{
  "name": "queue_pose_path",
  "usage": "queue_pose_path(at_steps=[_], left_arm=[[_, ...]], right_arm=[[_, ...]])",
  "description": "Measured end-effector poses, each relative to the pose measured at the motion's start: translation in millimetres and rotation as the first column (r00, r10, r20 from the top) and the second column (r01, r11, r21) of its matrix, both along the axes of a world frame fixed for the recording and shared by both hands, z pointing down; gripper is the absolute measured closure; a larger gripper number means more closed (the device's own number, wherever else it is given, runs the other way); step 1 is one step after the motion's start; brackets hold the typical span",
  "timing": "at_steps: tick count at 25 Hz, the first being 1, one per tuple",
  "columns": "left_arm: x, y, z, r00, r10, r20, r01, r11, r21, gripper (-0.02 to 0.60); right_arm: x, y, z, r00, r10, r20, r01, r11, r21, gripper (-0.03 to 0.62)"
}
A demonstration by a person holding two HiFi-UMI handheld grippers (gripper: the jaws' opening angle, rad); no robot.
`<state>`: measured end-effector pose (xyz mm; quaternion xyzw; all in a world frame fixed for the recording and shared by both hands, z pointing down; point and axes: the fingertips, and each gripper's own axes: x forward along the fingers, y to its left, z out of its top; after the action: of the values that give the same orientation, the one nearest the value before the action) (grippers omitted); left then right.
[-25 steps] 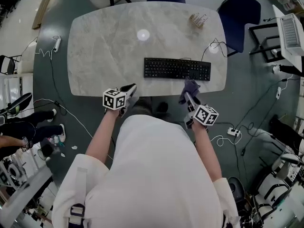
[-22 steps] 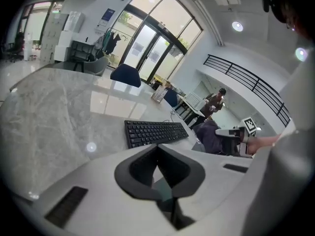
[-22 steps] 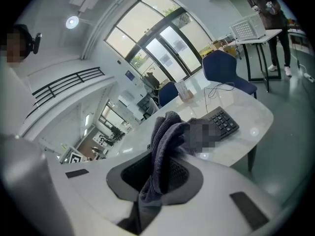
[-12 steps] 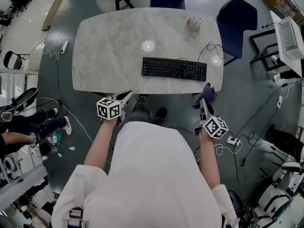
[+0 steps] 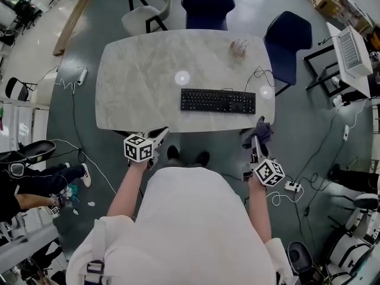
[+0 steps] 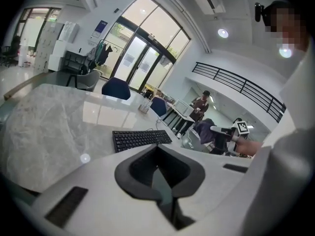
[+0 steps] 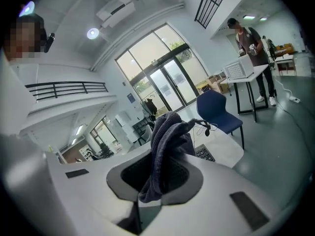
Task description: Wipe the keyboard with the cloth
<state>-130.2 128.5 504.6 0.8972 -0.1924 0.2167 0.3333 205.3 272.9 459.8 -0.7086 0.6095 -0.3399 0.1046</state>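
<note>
A black keyboard (image 5: 218, 100) lies on the marble table (image 5: 142, 76), toward its near right side; it also shows in the left gripper view as the keyboard (image 6: 140, 138). My right gripper (image 5: 259, 134) hovers off the table's near right corner, shut on a dark purple-grey cloth (image 5: 261, 127). The cloth (image 7: 170, 144) bunches up between the jaws in the right gripper view. My left gripper (image 5: 160, 135) hangs at the near edge of the table, left of the keyboard, its jaws shut with nothing between them.
A small wooden item (image 5: 239, 46) sits at the table's far right. The keyboard cable (image 5: 265, 75) trails off the right edge. Blue chairs (image 5: 206, 3) stand behind the table, one (image 5: 287, 38) at its right. A desk (image 5: 350, 51) with a device is far right. Cables cover the floor.
Both grippers have risen and drawn back from the table's near edge. The right one has swung rightward with the cloth, away from the keyboard's end.
</note>
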Motion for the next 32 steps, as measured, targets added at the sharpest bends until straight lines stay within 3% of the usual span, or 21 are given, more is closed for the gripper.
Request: queue_pose_path(at_steps=[4,12,32], left_arm=[[-7.2,2.6,-5.6,0.998,0.067,0.011,-0.067,0.998,0.009,0.575],[-16.7,-18.8,-21.6,0.995,0.096,-0.019,-0.096,0.995,0.035,0.574],[-17.8,-42.5,-30.9,0.993,0.114,-0.037,-0.112,0.992,0.051,0.574]], right_arm=[[-12.1,6.8,-14.4,0.998,0.067,-0.001,-0.067,0.998,0.016,0.534],[-30.6,0.5,-32.9,0.996,0.061,-0.064,-0.059,0.998,0.032,0.536],[-40.4,-12.8,-41.1,0.993,0.081,-0.087,-0.078,0.996,0.035,0.536]])
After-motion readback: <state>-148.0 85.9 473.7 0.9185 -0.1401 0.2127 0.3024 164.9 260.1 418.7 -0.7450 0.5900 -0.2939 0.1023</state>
